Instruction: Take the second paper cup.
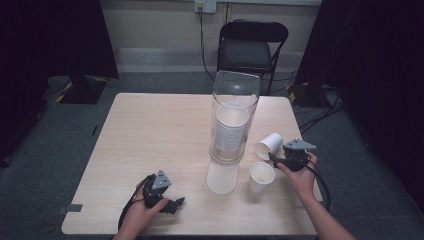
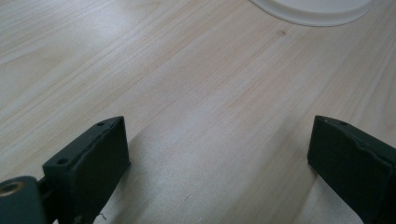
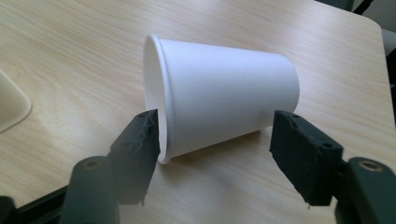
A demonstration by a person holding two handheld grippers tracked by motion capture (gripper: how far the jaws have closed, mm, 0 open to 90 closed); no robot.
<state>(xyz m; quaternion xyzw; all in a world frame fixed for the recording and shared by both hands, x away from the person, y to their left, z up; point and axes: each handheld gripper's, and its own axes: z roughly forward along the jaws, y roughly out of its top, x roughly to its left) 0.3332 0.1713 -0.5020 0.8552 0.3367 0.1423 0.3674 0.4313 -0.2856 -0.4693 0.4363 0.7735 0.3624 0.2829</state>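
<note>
Resting on desk: left claw (image 1: pixel 172 204), near the front-left edge of the light wood desk (image 1: pixel 155 130), held by the person's left hand (image 1: pixel 142 215).
Left claw state: jaws wide apart, bare wood between them in the left gripper view (image 2: pixel 219 154).
Right claw: (image 1: pixel 275 161) at the desk's right side, in the right hand (image 1: pixel 302 177); jaws apart, straddling the tipped cup without clamping (image 3: pixel 215 149).
Tipped cup: white paper cup (image 3: pixel 219 105) lying on its side on the desk, mouth toward the left jaw in the right gripper view; in the high view (image 1: pixel 269 145) it lies just right of the tube.
Contact: cannot tell whether the left jaw touches the cup's rim; the right jaw is clear of it.
Upright cup: second white paper cup (image 1: pixel 261 177) standing just in front of the tipped one, beside the right claw.
Tube: tall clear cylinder (image 1: pixel 235 115) at desk centre, holding a stack of white cups (image 1: pixel 231 131); stack count too small to make out.
Base: white round base (image 1: pixel 222 176) under the tube; cut off at the top edge in the left gripper view (image 2: pixel 317 9).
Hidden: pale object (image 3: pixel 11 105) at the left edge of the right gripper view, cut off, unidentifiable.
Background: black folding chair (image 1: pixel 252 47) behind the desk; wall socket (image 1: pixel 205 6) partly cropped.
Writing: none readable on cups, tube or claws.
</note>
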